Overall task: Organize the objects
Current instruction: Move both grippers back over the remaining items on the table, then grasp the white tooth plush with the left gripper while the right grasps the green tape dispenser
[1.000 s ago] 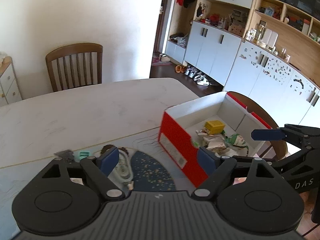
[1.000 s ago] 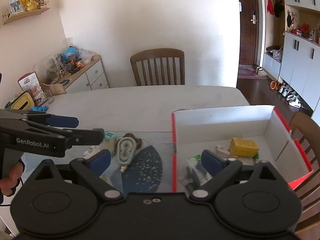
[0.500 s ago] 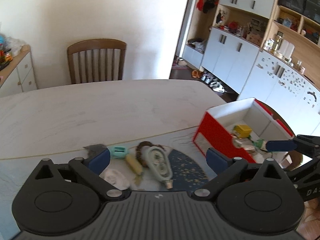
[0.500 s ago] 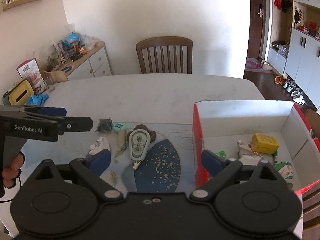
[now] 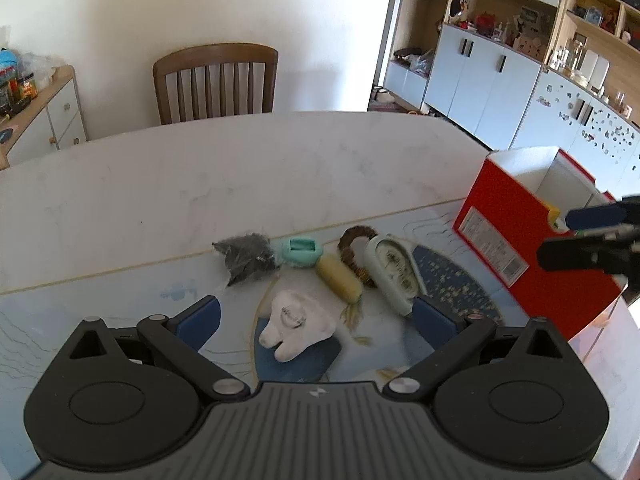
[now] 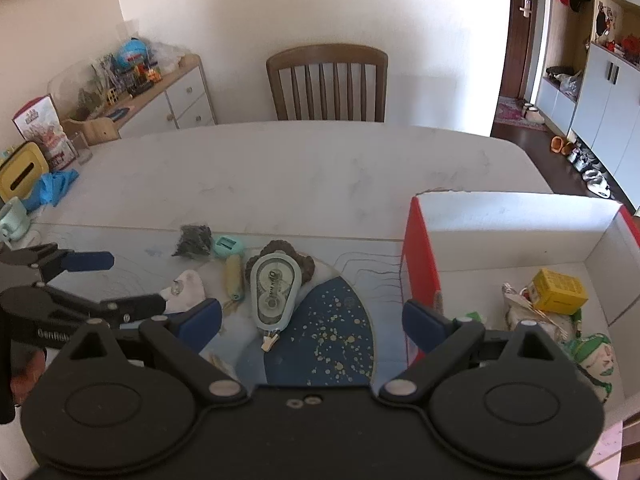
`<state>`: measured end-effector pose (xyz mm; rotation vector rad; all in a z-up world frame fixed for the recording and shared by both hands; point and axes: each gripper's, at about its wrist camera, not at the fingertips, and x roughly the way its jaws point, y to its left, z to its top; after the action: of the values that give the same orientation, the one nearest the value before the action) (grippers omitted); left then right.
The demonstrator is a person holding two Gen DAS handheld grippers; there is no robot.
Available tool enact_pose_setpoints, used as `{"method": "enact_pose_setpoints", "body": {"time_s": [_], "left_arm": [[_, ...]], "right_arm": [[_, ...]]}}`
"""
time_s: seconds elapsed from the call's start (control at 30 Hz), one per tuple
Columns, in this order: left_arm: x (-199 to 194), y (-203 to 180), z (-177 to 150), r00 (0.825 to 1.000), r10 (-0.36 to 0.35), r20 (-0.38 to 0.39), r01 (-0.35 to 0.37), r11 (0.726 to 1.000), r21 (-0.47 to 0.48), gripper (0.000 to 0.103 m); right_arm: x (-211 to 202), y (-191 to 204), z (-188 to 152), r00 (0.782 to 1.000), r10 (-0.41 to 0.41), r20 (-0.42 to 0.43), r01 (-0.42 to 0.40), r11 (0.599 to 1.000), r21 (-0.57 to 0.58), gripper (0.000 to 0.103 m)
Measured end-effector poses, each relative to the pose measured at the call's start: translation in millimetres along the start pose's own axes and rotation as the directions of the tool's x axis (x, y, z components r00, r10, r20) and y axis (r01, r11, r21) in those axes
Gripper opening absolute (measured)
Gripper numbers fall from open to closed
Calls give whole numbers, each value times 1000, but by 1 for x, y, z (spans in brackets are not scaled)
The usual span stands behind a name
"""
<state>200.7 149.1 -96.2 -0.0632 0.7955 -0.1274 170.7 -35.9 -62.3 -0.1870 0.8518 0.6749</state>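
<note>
Small loose items lie on a pale blue mat (image 5: 120, 304): a white tooth-shaped piece (image 5: 296, 320), a yellow roll (image 5: 338, 280), a teal piece (image 5: 300, 252), a dark crumpled scrap (image 5: 246, 258), a brown ring (image 5: 358, 238) and a mint correction-tape dispenser (image 5: 394, 272) (image 6: 274, 292). My left gripper (image 5: 316, 320) (image 6: 124, 282) hangs open just above the tooth-shaped piece, touching nothing. My right gripper (image 6: 312, 320) (image 5: 560, 236) is open over the dispenser, beside the red box (image 6: 420, 256) (image 5: 532, 248), holding nothing.
The box holds a yellow carton (image 6: 558, 290), crumpled wrappers and a green packet (image 6: 592, 356). A wooden chair (image 6: 328, 80) stands behind the white table (image 6: 300, 168). A mug (image 6: 14, 216), blue cloth (image 6: 52, 188) and yellow tin (image 6: 20, 170) sit at the far left.
Both grippers have moved left, away from the box, and lower over the loose items on the mat. The left jaws have spread wider.
</note>
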Motion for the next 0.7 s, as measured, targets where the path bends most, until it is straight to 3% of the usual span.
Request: {"method": "enact_pose_setpoints", "body": {"time_s": [0.5,0.7], "left_arm": [[51,7,-21,999,28,-28,-26,996,89,103],[65,8,-24,998,57,-35,-54,994,100,103]], "right_arm": [[83,16,3,990,-17,-137,10,999,-51,93],[105,23,1,985,-9,-175,-8,995,-95,80]]}}
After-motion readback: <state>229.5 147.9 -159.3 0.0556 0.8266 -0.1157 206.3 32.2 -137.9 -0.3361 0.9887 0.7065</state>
